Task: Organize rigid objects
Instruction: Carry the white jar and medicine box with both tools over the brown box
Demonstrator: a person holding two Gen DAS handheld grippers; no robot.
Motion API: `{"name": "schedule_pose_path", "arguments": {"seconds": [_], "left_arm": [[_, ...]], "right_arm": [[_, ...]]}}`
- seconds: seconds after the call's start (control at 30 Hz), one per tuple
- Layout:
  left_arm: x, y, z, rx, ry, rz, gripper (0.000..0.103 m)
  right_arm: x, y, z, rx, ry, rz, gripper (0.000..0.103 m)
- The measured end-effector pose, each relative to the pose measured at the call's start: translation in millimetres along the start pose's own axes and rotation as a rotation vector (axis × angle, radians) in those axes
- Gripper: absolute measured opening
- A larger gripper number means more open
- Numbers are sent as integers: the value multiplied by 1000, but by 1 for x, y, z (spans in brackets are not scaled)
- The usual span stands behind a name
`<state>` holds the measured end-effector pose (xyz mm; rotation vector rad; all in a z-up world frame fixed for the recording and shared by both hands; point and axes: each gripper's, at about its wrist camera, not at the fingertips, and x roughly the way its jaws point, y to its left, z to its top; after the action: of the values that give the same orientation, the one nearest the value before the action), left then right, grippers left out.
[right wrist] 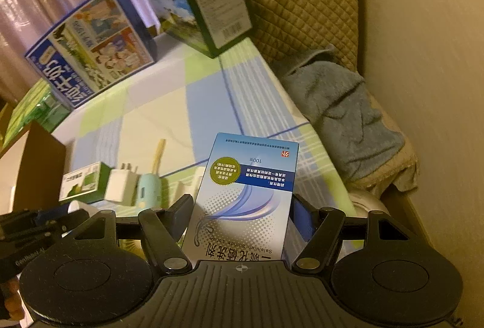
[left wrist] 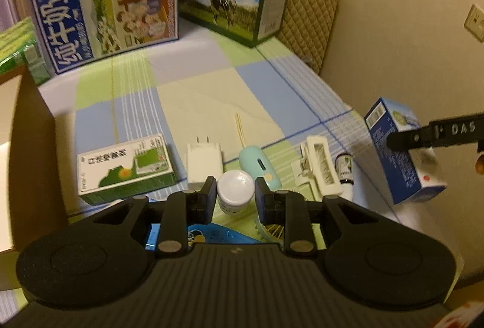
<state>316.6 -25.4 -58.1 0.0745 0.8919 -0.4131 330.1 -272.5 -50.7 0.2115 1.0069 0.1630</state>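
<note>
My right gripper [right wrist: 240, 216] is clamped on a blue-and-white cardboard lotion box [right wrist: 242, 198], one finger pressed to each side, and holds it up above the right edge of the checked blue, green and cream tablecloth [left wrist: 196, 92]. My left gripper [left wrist: 236, 195] hangs with its jaws apart, either side of a small white round-lidded jar [left wrist: 235, 188]; whether the pads touch it I cannot tell. Along the near edge of the cloth lie a green-and-white medicine carton [left wrist: 127, 169], a white plug charger [left wrist: 204, 163], a mint-green oval gadget [left wrist: 259, 162], a white hair clip [left wrist: 321, 166] and a small dark bottle [left wrist: 345, 166]. Two large milk cartons [left wrist: 112, 1] stand at the back.
</note>
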Motion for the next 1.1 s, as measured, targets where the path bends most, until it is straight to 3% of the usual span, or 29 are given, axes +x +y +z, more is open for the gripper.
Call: {"name": "schedule_pose_path", "arguments": {"seconds": [0.4, 0.8, 1.1], "left_arm": [[-79, 40, -6, -107, -115, 70, 23], [-160, 120, -37, -212, -200, 205, 23], [-192, 193, -60, -274, -206, 308, 23]], "right_arm": [[-28, 77, -11, -141, -8, 131, 66], [-32, 217, -30, -324, 16, 339, 66], [-14, 322, -42, -428, 8, 433, 66]]}}
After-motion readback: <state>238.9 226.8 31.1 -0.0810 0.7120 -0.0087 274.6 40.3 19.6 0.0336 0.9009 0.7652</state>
